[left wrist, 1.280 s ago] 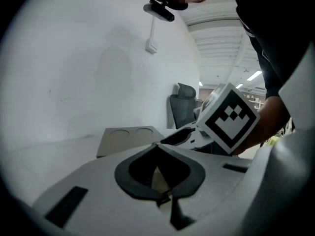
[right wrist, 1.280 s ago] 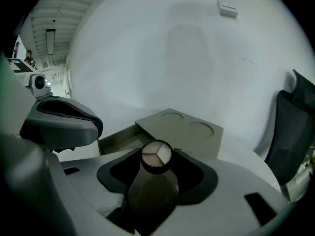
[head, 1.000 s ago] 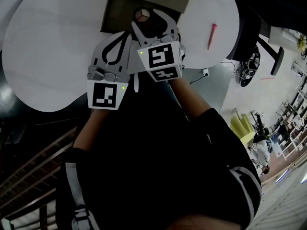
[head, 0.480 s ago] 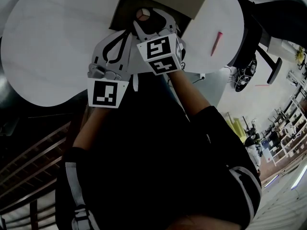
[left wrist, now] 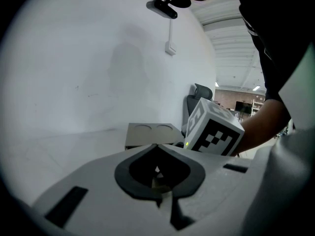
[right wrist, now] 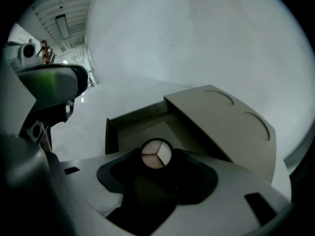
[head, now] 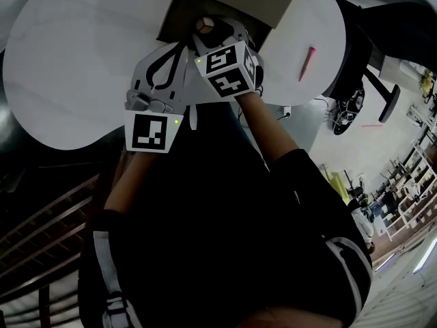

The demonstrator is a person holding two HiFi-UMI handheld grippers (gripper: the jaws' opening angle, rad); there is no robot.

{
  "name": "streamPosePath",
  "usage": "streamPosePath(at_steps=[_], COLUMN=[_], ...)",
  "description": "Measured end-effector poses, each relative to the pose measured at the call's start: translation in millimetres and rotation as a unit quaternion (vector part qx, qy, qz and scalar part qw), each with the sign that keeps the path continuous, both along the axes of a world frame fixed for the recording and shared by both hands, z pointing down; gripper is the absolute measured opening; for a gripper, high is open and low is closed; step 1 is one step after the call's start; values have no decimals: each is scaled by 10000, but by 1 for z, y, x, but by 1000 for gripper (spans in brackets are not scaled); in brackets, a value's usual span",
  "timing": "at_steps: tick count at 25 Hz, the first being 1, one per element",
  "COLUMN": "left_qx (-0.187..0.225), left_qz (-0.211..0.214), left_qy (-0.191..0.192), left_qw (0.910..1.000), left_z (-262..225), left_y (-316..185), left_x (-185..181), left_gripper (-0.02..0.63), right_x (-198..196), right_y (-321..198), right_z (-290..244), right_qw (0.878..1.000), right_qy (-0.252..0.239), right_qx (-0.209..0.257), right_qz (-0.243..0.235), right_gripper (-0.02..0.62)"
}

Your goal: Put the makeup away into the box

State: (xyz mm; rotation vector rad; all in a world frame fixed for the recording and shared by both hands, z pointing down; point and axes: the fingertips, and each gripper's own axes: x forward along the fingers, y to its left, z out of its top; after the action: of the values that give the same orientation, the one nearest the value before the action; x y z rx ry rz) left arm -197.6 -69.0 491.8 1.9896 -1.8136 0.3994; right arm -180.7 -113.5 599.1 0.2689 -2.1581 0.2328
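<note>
We are reaching our right forearm [head: 270, 132] forward from its black sleeve, and the right gripper [head: 213, 33] is tipping steeply down over the open box [right wrist: 111, 132] at the far side of the white table [head: 75, 67]. Its jaws are clamping a round compact [right wrist: 156, 154] with three pale pans, one jaw on each side. The compact is hanging at the very tips, above the box's dark inside and just in front of the raised lid [right wrist: 221, 117].

We are keeping the left gripper [head: 177, 52] just beside the right one, on its left and a little nearer to us. It is pointing more shallowly towards the box. Its jaws are pressing together at the tips with nothing between them.

A pink pencil-like stick [head: 304, 61] is lying on the table, well apart to the right of the box.
</note>
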Motion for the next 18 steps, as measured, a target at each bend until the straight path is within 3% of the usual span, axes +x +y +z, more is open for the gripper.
streamPosePath(at_steps=[8, 13, 14, 16, 18], left_qx=[150, 387, 446, 591, 769], left_qz=[-30, -31, -19, 24, 57], left_qy=[-76, -135, -150, -225, -287], left_qw=[9999, 9992, 9989, 9980, 9966], left_z=[-12, -33, -40, -56, -74], left_y=[8, 10, 8, 4, -4], left_x=[5, 10, 11, 12, 14], left_gripper=[8, 8, 8, 8, 8], right_x=[6, 17, 20, 27, 37], right_y=[-3, -8, -10, -13, -19], right_z=[-8, -54, -68, -96, -123], right_qw=[9998, 9931, 9898, 9820, 9728], right_qy=[-6, -729, -931, -1277, -1548], right_qx=[178, 702, 807, 1043, 1296], right_qz=[119, 590, 710, 921, 1137], right_gripper=[265, 264, 255, 155, 115])
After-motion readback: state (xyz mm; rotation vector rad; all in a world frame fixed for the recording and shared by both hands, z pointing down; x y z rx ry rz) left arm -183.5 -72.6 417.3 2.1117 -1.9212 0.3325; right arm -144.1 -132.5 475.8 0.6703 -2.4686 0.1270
